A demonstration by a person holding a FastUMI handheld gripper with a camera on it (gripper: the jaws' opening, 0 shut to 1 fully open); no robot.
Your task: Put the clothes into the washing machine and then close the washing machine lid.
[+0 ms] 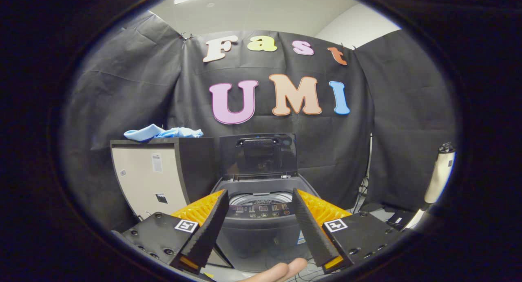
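Nearest the lens are a person's fingertips [281, 271], poking in just below the gripper [259, 192], whose two ridged, wedge-shaped fingers stand well apart with nothing between them but a view of the washing machine [261, 229].

Taking that machine as the landmark and going left to right: to its left, touching or nearly touching its side, stands a boxy cabinet [155, 180] with a pale, smooth front panel and a dark flat top. On that top, above and left of the machine's opening, lie the clothes [163, 132], a soft, light blue, crumpled heap, thin and limp by the look of it. The machine itself is a dark grey top-loader of smooth plastic; its lid [258, 155] is raised upright behind the round, ribbed metal drum [261, 197], with a control strip along the front rim. To its right, well apart, a pale upright pole-like object [438, 176] leans near the cloth wall.

The step in hand looks like the reach for the clothes. It would go best by swinging left and up, keeping the fingers wide, and pinching deep into a bunched fold so the limp cloth lifts as one.
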